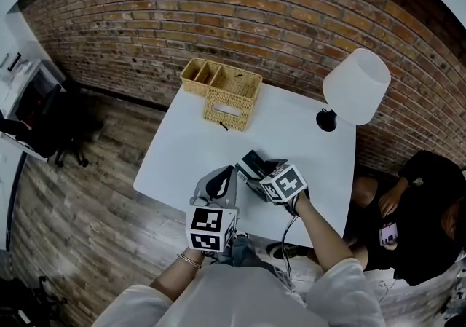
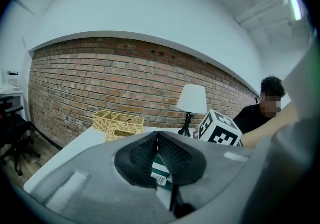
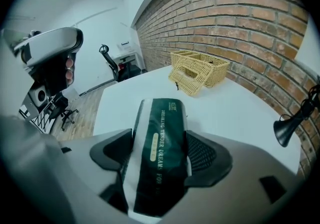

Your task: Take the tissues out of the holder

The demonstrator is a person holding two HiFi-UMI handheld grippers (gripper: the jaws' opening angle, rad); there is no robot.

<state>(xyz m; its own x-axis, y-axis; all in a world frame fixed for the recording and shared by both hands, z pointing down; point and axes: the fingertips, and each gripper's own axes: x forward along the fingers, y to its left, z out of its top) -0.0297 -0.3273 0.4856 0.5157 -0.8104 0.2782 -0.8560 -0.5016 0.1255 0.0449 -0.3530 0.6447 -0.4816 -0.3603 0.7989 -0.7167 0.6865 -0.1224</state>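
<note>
The dark green plastic-wrapped tissue pack (image 3: pixel 162 128) is clamped across its width in my right gripper (image 3: pixel 161 154). Its long axis points ahead at the woven wicker holder (image 1: pixel 226 121), well apart across the white table (image 1: pixel 189 158). My left gripper (image 2: pixel 158 143), pinched together on nothing, waits just beside.

Open table (image 1: pixel 182 154) reaches the wicker holder (image 1: pixel 229 105); lamp (image 1: pixel 357 85) stands rightward.

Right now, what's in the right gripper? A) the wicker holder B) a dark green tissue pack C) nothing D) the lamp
B: the right gripper view shows the dark green tissue pack clamped in the right gripper, well clear of the wicker holder farther back on the table.
</note>
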